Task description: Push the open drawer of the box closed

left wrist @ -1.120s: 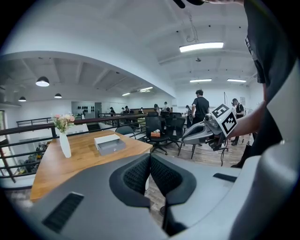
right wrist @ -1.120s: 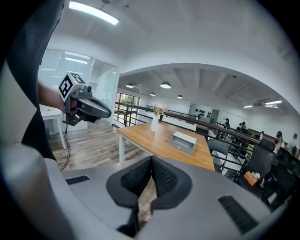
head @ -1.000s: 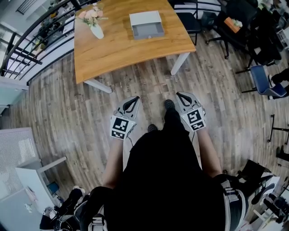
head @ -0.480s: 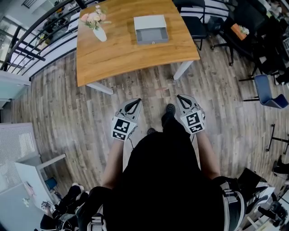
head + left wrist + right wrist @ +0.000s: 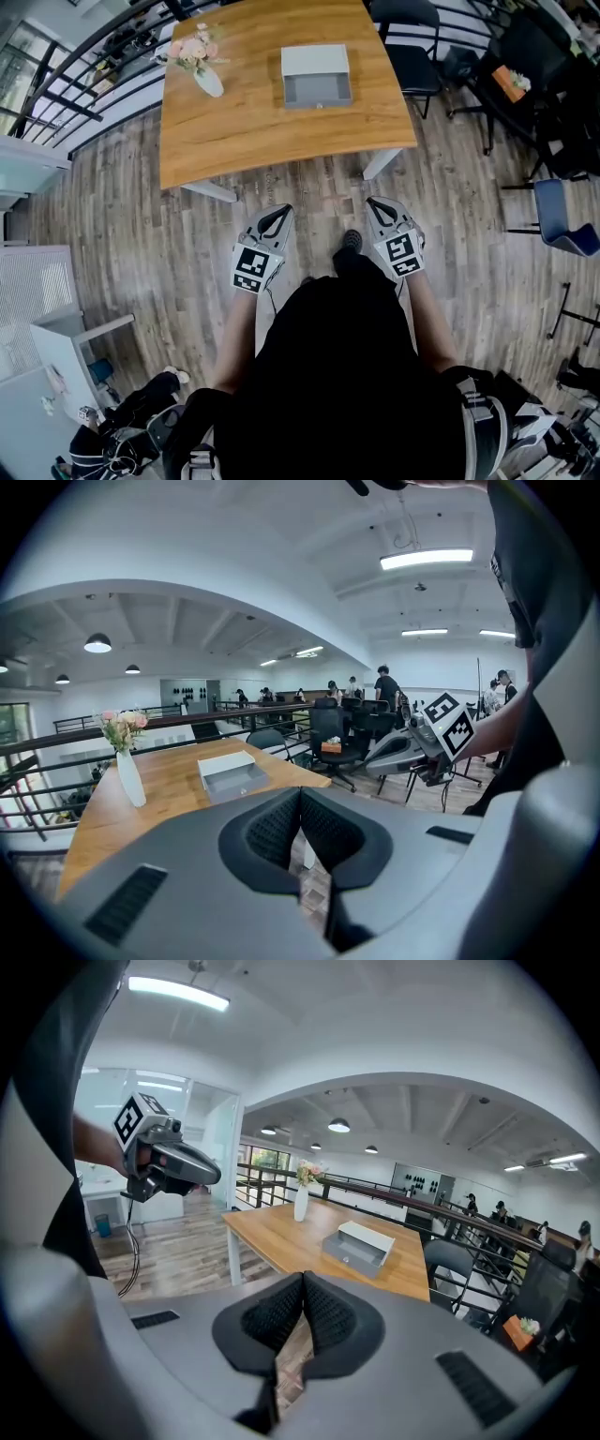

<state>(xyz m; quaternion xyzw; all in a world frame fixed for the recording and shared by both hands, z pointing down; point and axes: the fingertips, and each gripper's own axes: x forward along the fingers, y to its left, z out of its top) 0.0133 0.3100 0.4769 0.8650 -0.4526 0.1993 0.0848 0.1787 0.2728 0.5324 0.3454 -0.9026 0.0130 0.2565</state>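
Head view: box [image 5: 316, 58] drawer [image 5: 318, 91] open toward person

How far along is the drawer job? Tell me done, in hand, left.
Done: nothing; the drawer stands open from the box on the wooden table. In hand: left gripper and right gripper, both shut and empty, are held short of the table. Left: approach and push the drawer shut.

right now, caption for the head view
Table with vase and box, drawer open; left claw and right claw shut
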